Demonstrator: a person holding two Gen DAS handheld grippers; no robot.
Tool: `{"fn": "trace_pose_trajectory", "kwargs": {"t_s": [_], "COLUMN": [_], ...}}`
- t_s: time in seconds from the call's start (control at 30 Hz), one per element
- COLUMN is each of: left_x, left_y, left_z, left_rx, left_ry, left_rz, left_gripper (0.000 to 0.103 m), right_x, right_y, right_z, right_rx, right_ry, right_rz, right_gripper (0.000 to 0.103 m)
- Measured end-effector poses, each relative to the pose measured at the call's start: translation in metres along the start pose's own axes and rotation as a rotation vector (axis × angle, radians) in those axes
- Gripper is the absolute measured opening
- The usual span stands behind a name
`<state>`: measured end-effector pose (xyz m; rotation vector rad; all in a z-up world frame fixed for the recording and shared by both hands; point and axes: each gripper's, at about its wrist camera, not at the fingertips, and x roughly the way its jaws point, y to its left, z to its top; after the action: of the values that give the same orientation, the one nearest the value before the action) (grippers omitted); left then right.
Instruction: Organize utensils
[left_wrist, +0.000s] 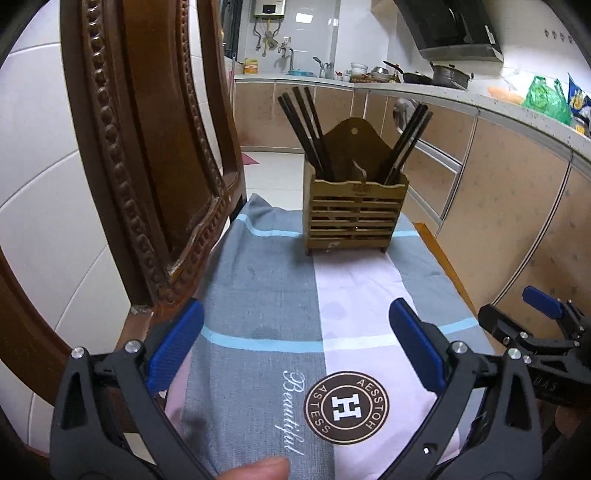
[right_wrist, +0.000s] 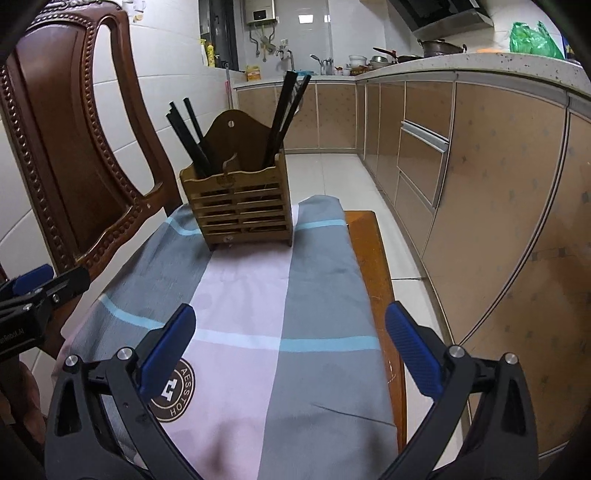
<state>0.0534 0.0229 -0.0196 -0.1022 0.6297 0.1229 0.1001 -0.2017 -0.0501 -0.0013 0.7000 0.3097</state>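
From the left wrist, the wooden holder (left_wrist: 355, 214) stands on the cloth-covered bench (left_wrist: 258, 288), dark chopsticks (left_wrist: 306, 129) already upright in both of its end compartments. No loose utensil shows on the cloth, so the sorting looks finished or nearly so. The left gripper (left_wrist: 295, 350) has its fingers spread wide and empty, well short of the holder.

From the right wrist, the holder sits ahead and left of the right gripper (right_wrist: 290, 349), whose fingers also gape empty.

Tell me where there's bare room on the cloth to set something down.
Free: the cloth between the wooden chopstick holder and both open tongs, left and right. Crowded: the far end, where the holder stands, and the left side by the chair back.
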Motion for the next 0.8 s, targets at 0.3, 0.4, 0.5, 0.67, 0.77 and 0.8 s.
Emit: {"fn": "trace_pose_trajectory", "kwargs": {"t_s": [0.3, 0.4, 0.5, 0.67, 0.77, 0.8], "left_x": [0.0027, 0.0032, 0.0036, 0.0036, 0.0060, 0.0064], "left_y": [-0.0020, -0.0024, -0.0024, -0.0024, -0.0031, -0.0029], "left_z": [-0.0018, -0.0021, -0.0021, -0.0023, -0.0025, -0.0024], "left_rx": [0.000, 0.002, -0.001, -0.008, -0.001, -0.003], "left_ry": [0.019, 0.022, 0.020, 0.012, 0.015, 0.014], "left_rz": [-0.016, -0.013, -0.020, -0.007, 0.008, 0.008], "left_gripper": [0.099, 0.099, 0.099, 0.099, 0.099, 0.099], "right_x": [0.0032, 0.0019, 0.0029, 0.0061, 0.0074, 0.0077], "right_y": [0.0006, 0.0008, 0.0017, 0.0034, 0.0039, 0.0039], "right_z": [-0.0031, -0.0027, -0.0031, -0.0033, -0.0039, -0.0039], "right_rx": [-0.001, -0.002, -0.003, -0.007, -0.008, -0.008], "right_ry": [0.021, 0.016, 0.021, 0.030, 0.034, 0.036], "right_rz": [0.004, 0.005, 0.012, 0.014, 0.013, 0.013], "right_gripper": [0.100, 0.100, 0.100, 0.100, 0.100, 0.100]}}
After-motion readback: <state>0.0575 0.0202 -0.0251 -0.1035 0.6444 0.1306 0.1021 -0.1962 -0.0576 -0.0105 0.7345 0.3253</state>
